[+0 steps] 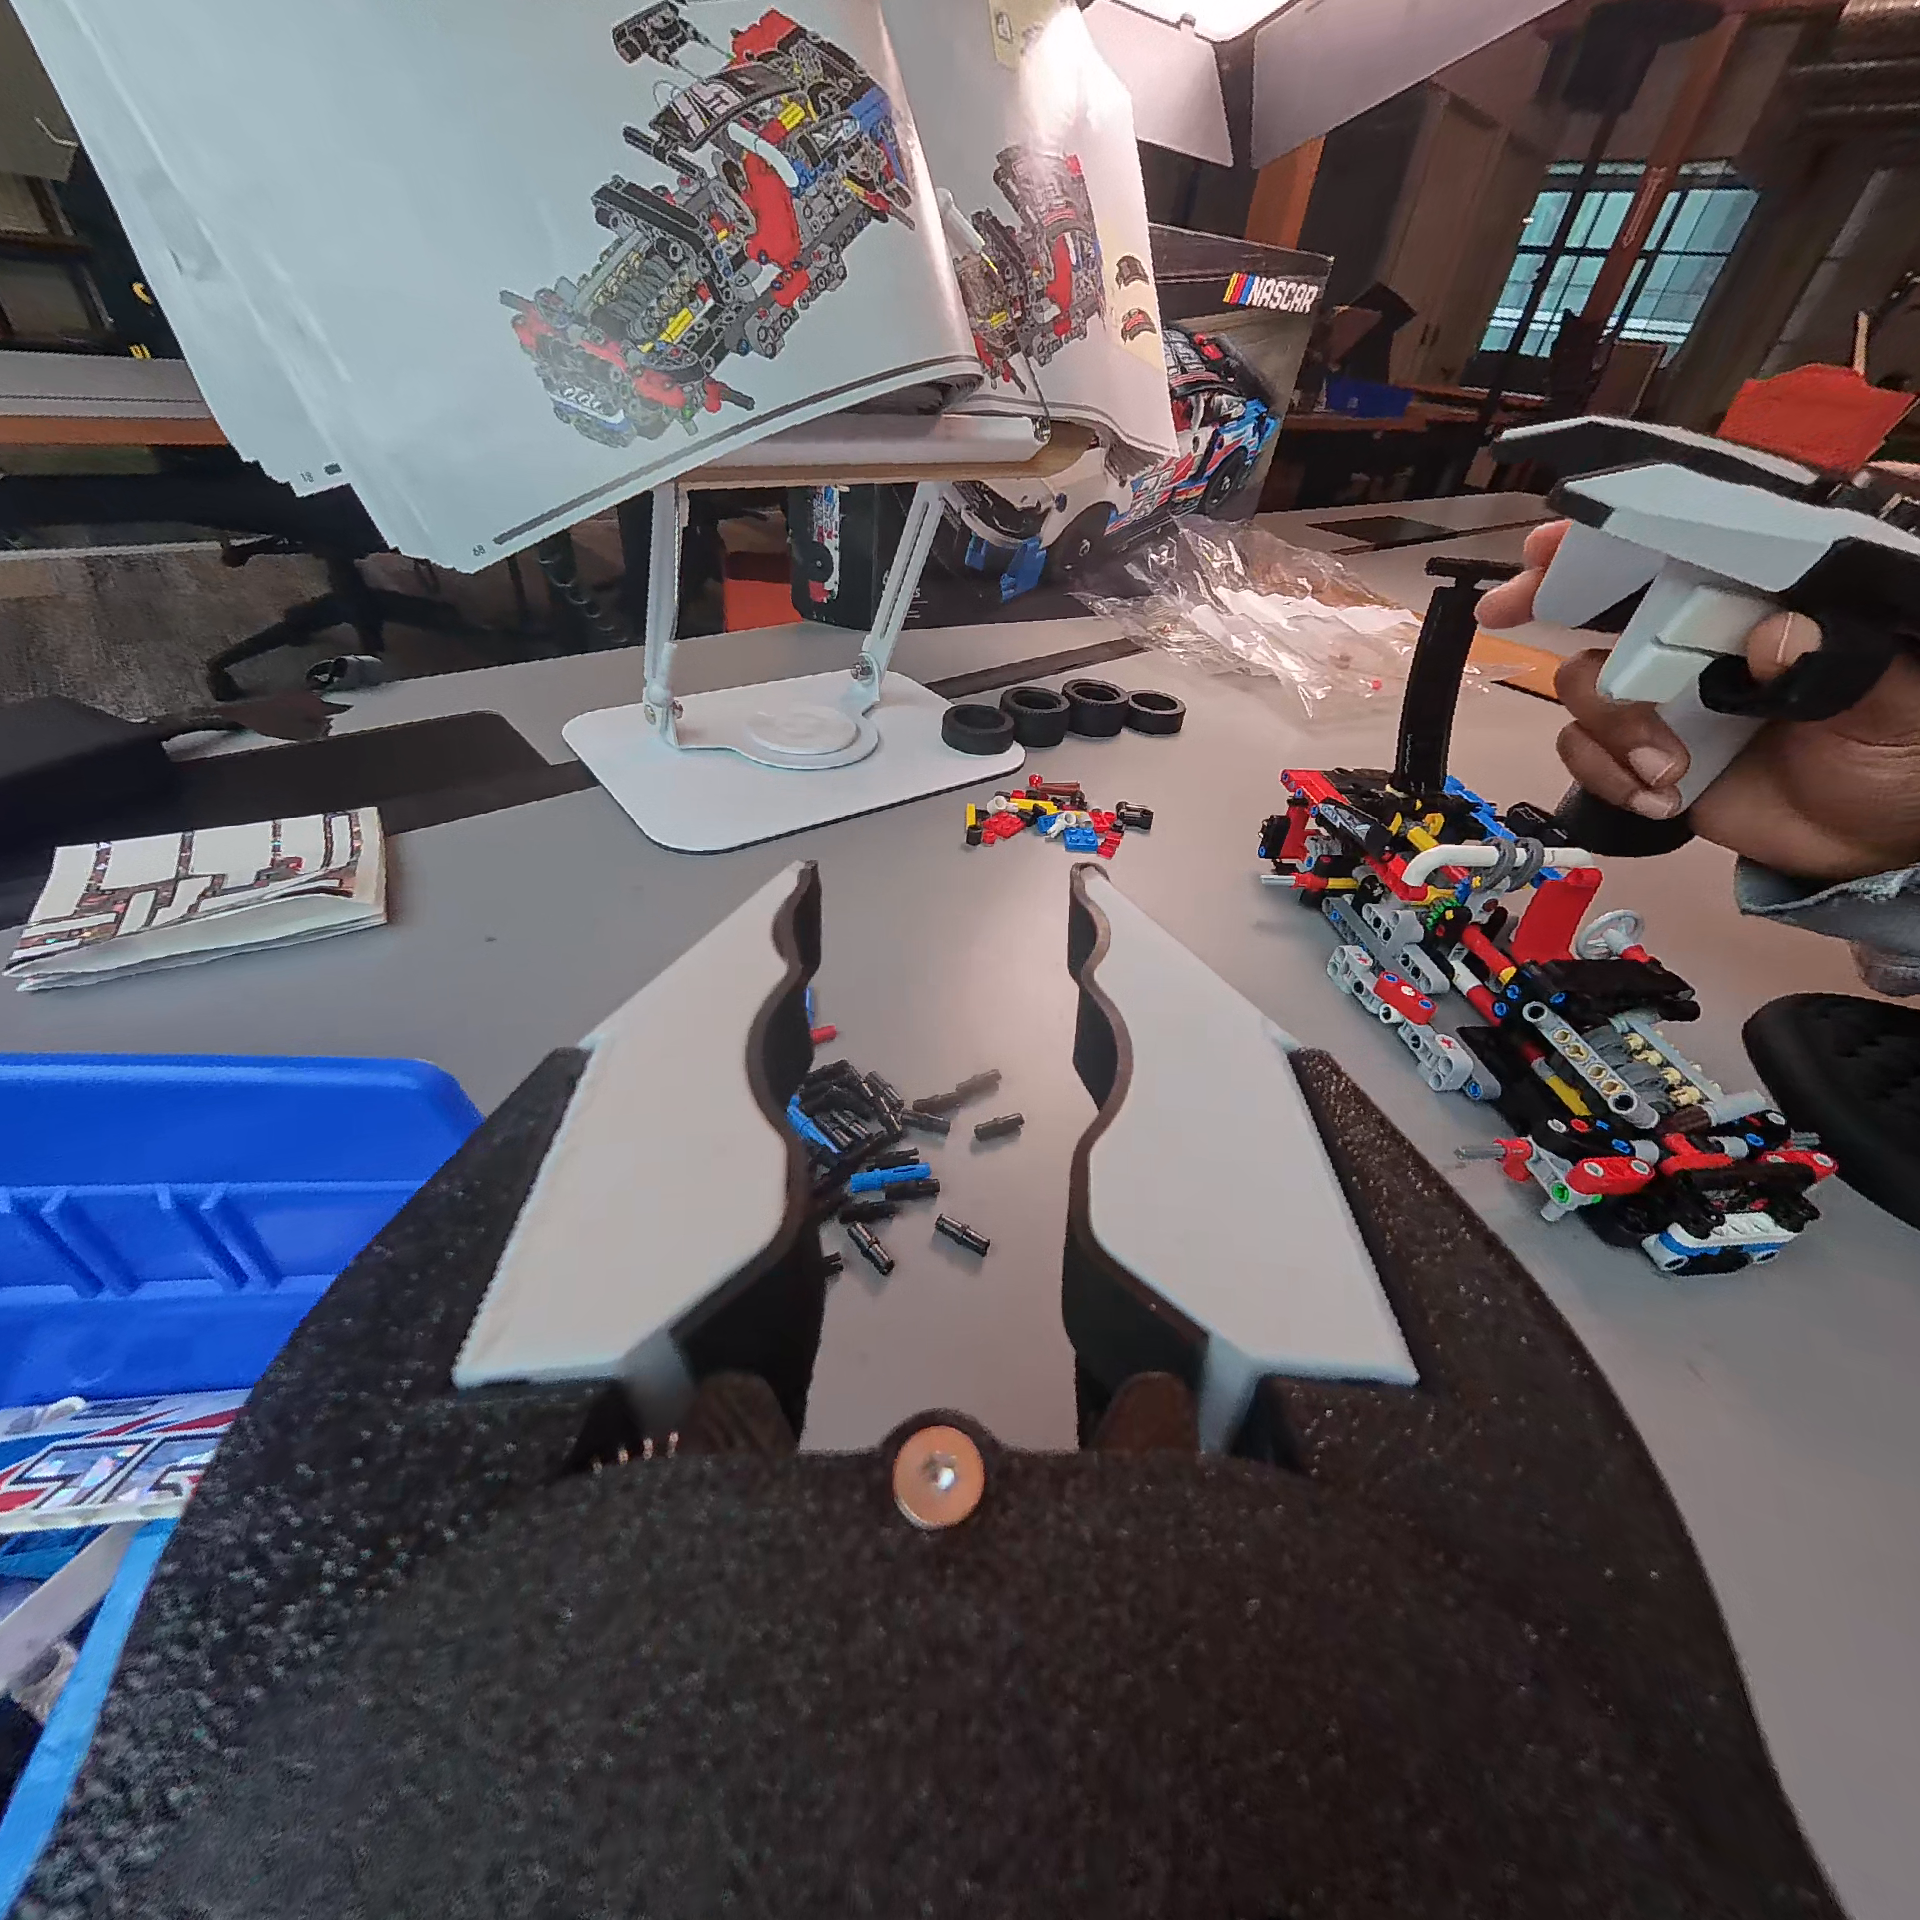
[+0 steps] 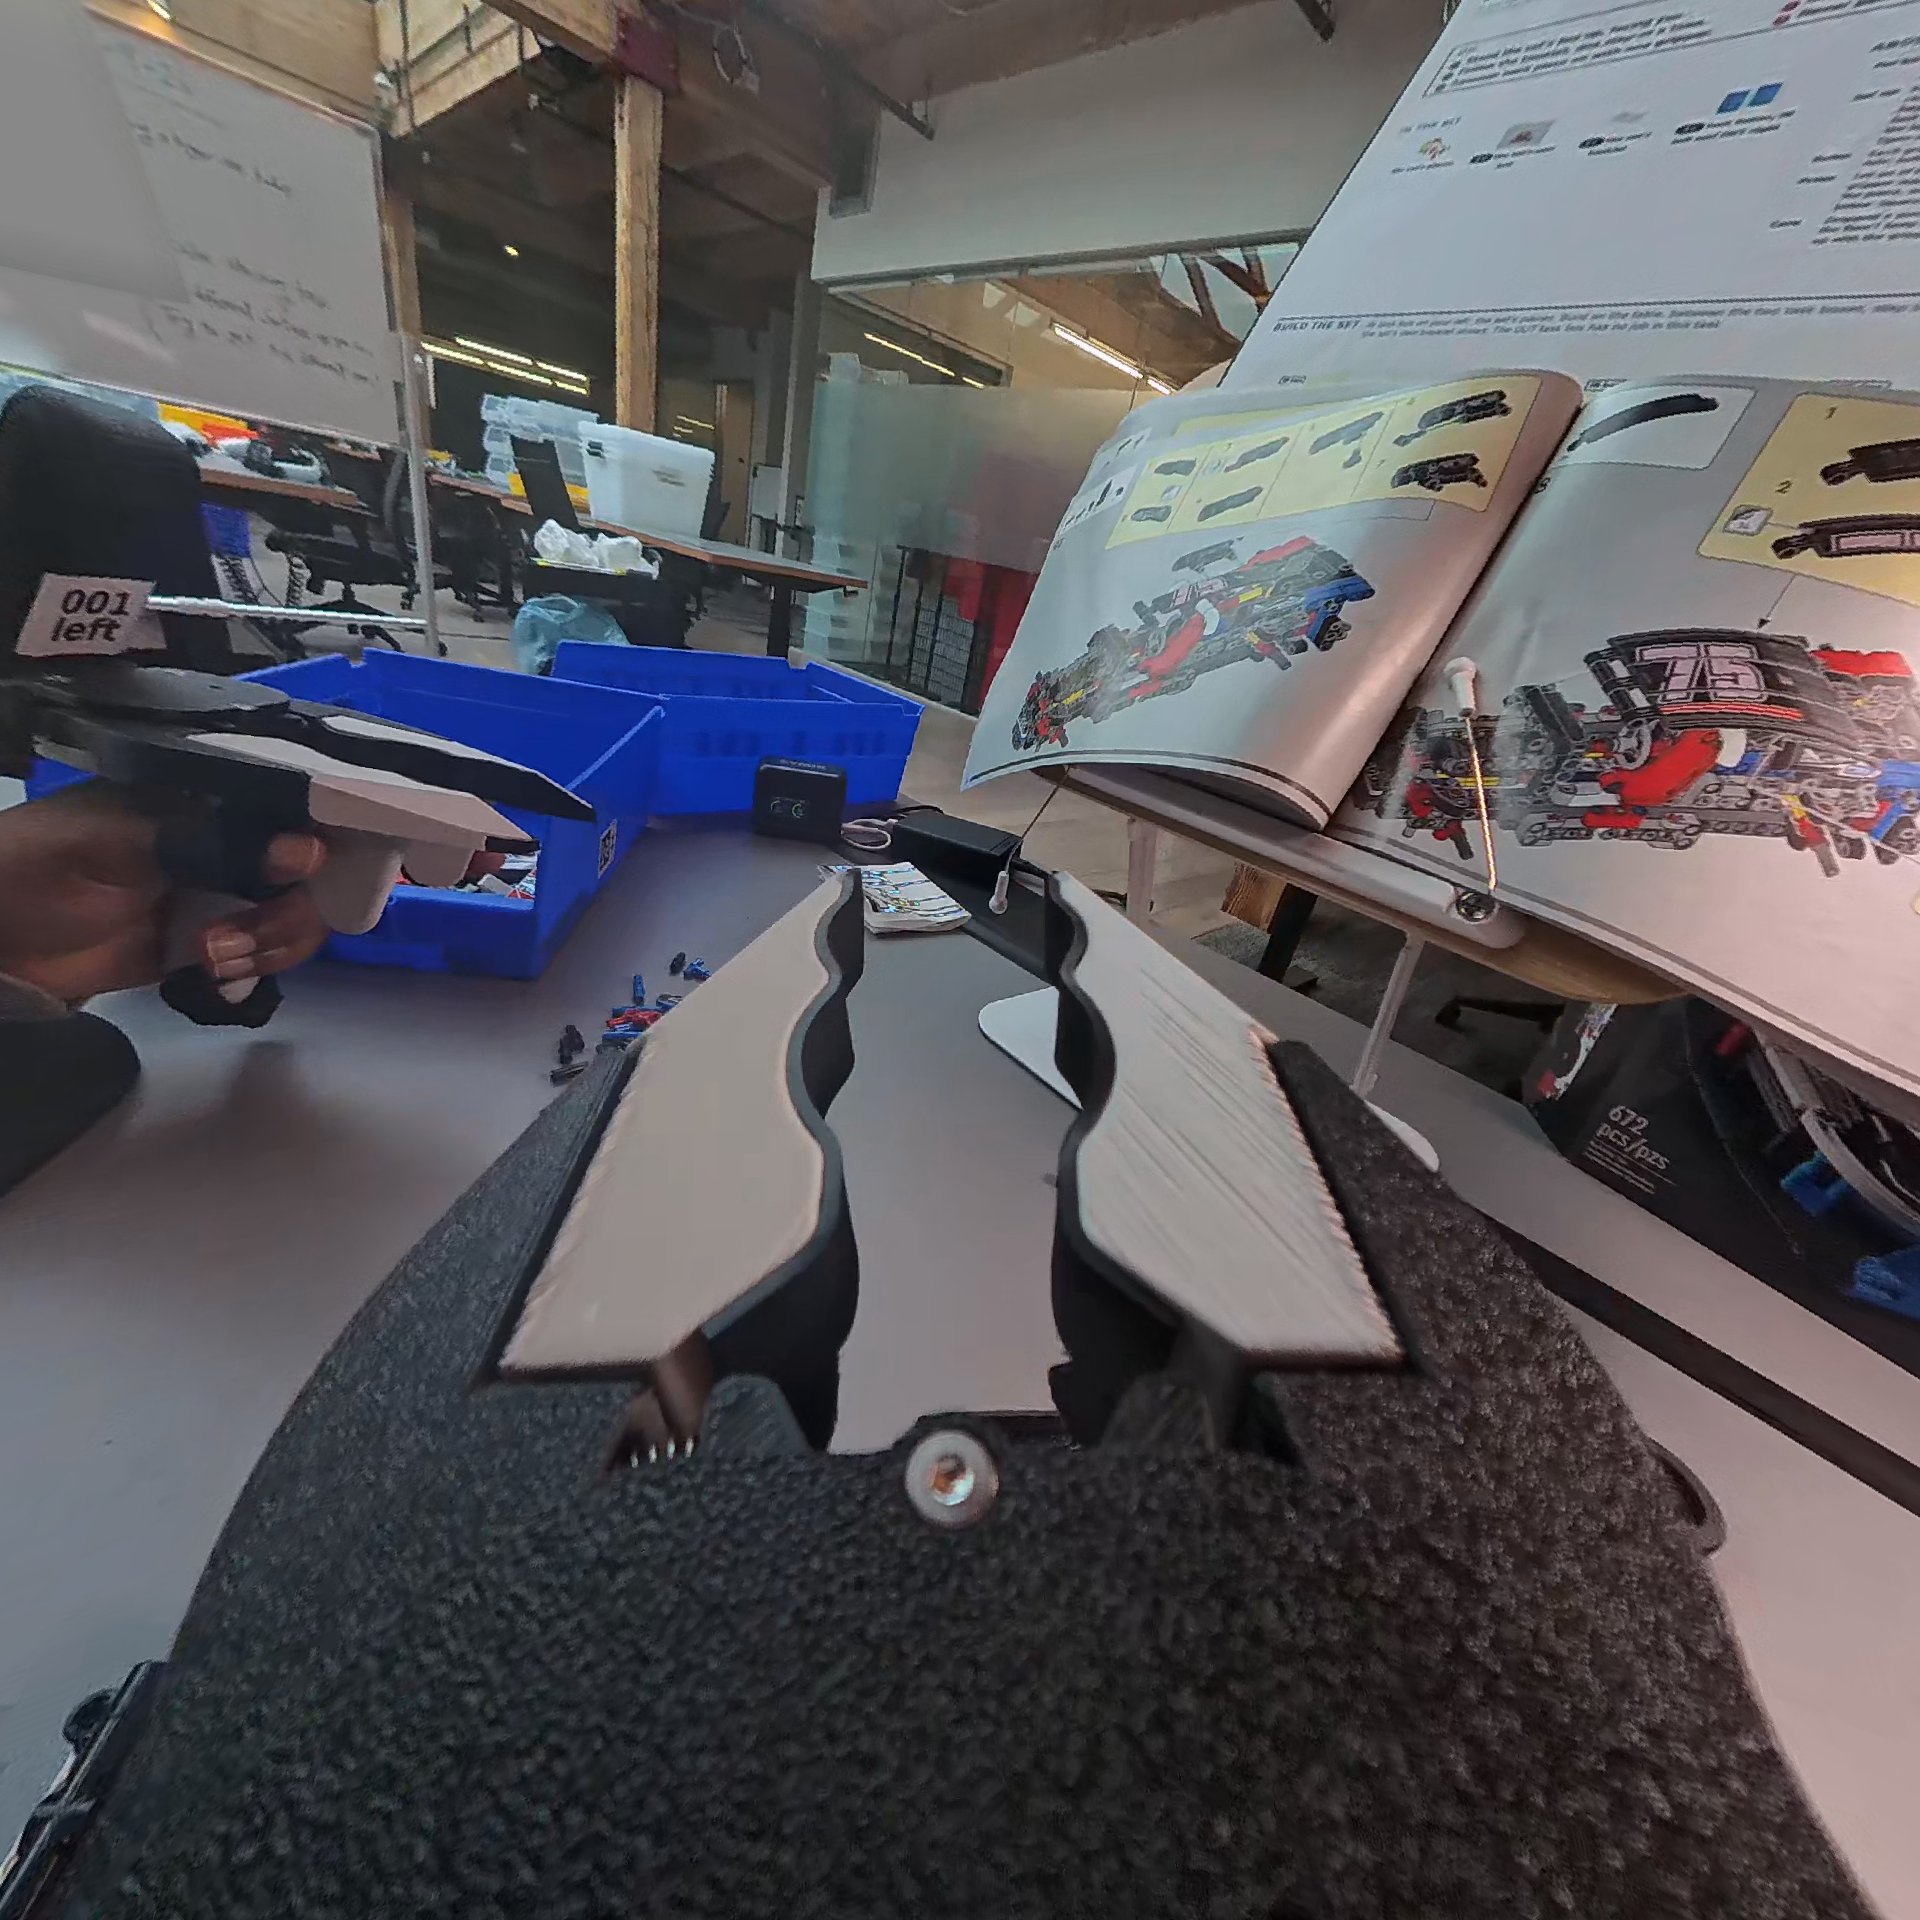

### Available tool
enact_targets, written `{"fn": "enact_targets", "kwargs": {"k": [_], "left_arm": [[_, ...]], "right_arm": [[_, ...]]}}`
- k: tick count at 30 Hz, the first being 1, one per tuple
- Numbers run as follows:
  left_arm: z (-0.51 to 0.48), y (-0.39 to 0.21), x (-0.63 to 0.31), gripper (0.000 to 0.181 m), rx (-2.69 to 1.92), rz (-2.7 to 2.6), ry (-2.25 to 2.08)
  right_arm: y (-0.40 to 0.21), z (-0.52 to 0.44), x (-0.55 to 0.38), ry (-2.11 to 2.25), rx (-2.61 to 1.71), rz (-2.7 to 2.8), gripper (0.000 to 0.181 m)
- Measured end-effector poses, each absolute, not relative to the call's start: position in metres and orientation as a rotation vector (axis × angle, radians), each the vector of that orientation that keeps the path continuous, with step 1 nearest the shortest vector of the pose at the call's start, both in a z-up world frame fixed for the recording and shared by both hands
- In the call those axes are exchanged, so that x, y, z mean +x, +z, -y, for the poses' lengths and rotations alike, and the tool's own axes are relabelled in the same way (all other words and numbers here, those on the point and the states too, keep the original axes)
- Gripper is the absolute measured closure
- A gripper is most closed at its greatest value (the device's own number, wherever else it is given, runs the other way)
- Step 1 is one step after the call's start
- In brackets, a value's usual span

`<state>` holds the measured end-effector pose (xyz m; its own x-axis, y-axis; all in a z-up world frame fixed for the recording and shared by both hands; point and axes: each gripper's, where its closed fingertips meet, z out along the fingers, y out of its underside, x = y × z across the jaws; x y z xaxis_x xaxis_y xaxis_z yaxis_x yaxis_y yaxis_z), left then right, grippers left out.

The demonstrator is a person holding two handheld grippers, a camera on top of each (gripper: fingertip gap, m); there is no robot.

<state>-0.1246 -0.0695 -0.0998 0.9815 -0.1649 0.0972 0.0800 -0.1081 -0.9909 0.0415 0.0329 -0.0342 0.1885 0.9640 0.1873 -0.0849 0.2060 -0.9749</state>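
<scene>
My left gripper [image 1: 945,878] is open and empty, low over a loose pile of black and blue pins [image 1: 894,1153] that lies between its fingers on the grey table [image 1: 1143,1039]. A partly built brick car chassis [image 1: 1507,987] lies to its right, with a long black piece [image 1: 1439,675] standing up from its far end. My right gripper [image 2: 956,888] is open and empty above the table, pointing at the stand base [image 2: 1023,1029]. In the left wrist view the right gripper [image 1: 1527,473] sits in a hand above the chassis. The left gripper [image 2: 551,821] shows at far left.
An open instruction book [image 1: 644,239] rests on a white stand [image 1: 790,748]. Several black tyres [image 1: 1065,712] and a small heap of coloured pieces [image 1: 1049,816] lie near it. A blue bin [image 1: 208,1195], a folded booklet [image 1: 208,894], a plastic bag [image 1: 1247,613] and the set's box [image 2: 1714,1143] ring the table.
</scene>
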Motion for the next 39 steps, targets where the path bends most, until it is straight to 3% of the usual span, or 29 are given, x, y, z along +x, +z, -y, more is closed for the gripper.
{"fn": "enact_targets", "kwargs": {"k": [10,13,23,29,39], "left_arm": [[0.068,-0.101,-0.128,0.137,-1.663,-0.055,-0.186],[0.062,-0.099,-0.122,0.147,-1.675,-0.073,-0.191],[-0.059,0.035,-0.164,0.150,-1.490,-0.116,0.114],[-0.145,0.056,-0.218,0.148,-1.549,-0.001,0.234],[-0.173,0.064,-0.220,0.175,-1.526,-0.035,0.276]], "right_arm": [[-0.033,-0.029,0.042,0.953,-1.054,1.108,0.148],[-0.030,-0.031,0.044,0.953,-1.057,1.094,0.148],[-0.027,-0.036,0.051,0.930,-1.070,1.059,0.152],[-0.036,-0.035,0.049,0.925,-1.083,1.077,0.153],[-0.038,-0.036,0.047,0.944,-1.093,1.090,0.153]]}}
